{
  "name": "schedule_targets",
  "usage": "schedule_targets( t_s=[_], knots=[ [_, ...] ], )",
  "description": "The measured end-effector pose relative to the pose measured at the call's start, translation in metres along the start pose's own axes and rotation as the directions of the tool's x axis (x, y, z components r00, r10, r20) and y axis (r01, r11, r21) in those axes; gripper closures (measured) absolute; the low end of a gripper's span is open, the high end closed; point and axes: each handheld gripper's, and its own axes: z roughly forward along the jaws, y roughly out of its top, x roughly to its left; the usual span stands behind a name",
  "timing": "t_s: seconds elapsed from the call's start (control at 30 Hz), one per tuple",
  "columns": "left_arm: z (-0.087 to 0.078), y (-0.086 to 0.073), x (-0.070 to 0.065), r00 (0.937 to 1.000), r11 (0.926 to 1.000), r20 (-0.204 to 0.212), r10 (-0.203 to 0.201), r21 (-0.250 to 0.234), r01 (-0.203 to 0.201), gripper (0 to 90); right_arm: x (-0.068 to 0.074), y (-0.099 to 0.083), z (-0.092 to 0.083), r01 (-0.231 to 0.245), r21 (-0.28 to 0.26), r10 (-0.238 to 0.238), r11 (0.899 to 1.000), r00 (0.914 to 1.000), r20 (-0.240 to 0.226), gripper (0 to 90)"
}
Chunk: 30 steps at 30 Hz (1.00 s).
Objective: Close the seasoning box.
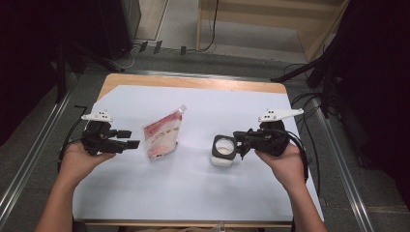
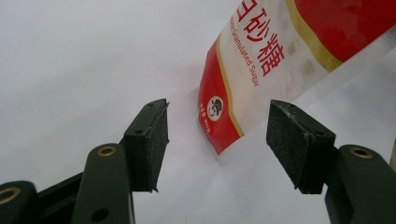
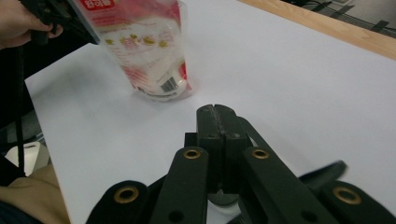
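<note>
A red and white sugar pouch (image 1: 163, 135) stands upright, left of the middle of the white sheet (image 1: 193, 193). My left gripper (image 1: 135, 144) is open just left of the pouch; in the left gripper view the pouch's lower corner (image 2: 224, 112) lies just beyond the gap of my left gripper (image 2: 219, 137), untouched. A white container with a black rim (image 1: 223, 151) is right of the middle, tilted. My right gripper (image 1: 240, 147) is shut on that rim. In the right gripper view, my right gripper (image 3: 215, 109) has its jaws pressed together, with the black rim (image 3: 327, 169) curving beneath and the pouch (image 3: 149, 51) farther off.
The white sheet covers most of a wooden table, whose bare edge (image 1: 193, 82) shows at the back. Cables and dark stands (image 1: 309, 72) lie on the floor beyond and right of the table. Metal rails (image 1: 38, 140) run along both sides.
</note>
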Motion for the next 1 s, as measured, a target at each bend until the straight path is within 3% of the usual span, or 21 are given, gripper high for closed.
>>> schedule_targets(
  t_s=[0.53,1.0],
  knots=[
    [0.001,-0.001,0.001,1.0000,1.0000,-0.007,-0.001,0.009,0.002,39.6,-0.028,-0.007,-0.025,-0.066,-0.027,0.068,0.997,0.9950,0.073,90.0],
    [0.002,-0.002,0.001,0.9998,0.9998,-0.016,0.008,0.017,-0.007,39.6,-0.047,-0.022,-0.020,-0.121,0.004,0.119,0.993,0.9844,0.129,90.0]
  ],
)
